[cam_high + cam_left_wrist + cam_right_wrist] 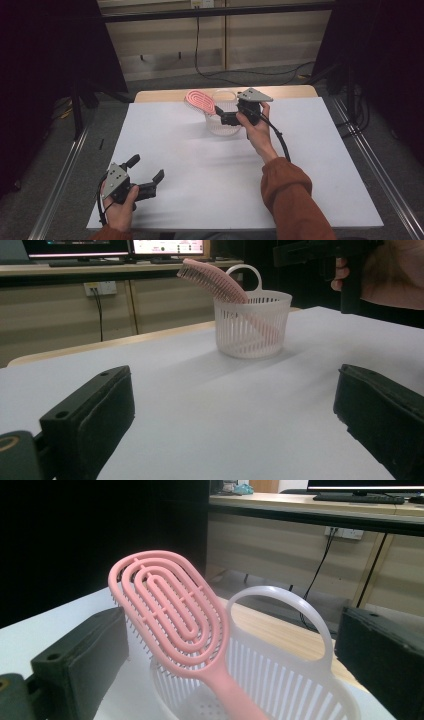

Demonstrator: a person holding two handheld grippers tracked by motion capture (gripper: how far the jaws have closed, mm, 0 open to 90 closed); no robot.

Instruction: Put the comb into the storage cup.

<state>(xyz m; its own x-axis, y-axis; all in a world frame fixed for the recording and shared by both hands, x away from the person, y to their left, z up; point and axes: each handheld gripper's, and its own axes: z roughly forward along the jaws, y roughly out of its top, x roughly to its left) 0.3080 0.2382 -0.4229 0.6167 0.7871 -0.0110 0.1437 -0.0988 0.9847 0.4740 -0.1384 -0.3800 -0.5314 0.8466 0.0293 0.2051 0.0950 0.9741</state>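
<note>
**Pink hairbrush standing in a slotted basket, both grippers with jaws apart**

While the pink hairbrush [200, 101] leans with its handle down inside the white slotted basket [223, 126], its oval head projects above the rim and tilts toward the left of the high view. Basket and brush stand on the far part of the white tabletop [210, 165], near its rear edge. In the right gripper view the brush head [167, 612] shows its concentric ribbed back, with bristles on the far side, and the basket's loop handle [280, 610] rises just beside it. Held at the basket's right side, the right gripper [226, 118] has its jaws apart; neither is closed on anything, and the brush and basket rim lie between and beyond them in its own view. Well apart from the basket, the left gripper [146, 172] rests low at the near left corner of the tabletop. Its jaws are also apart, with bare tabletop between them. From the left gripper view, the basket [252, 325] and leaning brush [212, 280] appear farther off, the person's right hand [385, 270] beside them.
</note>
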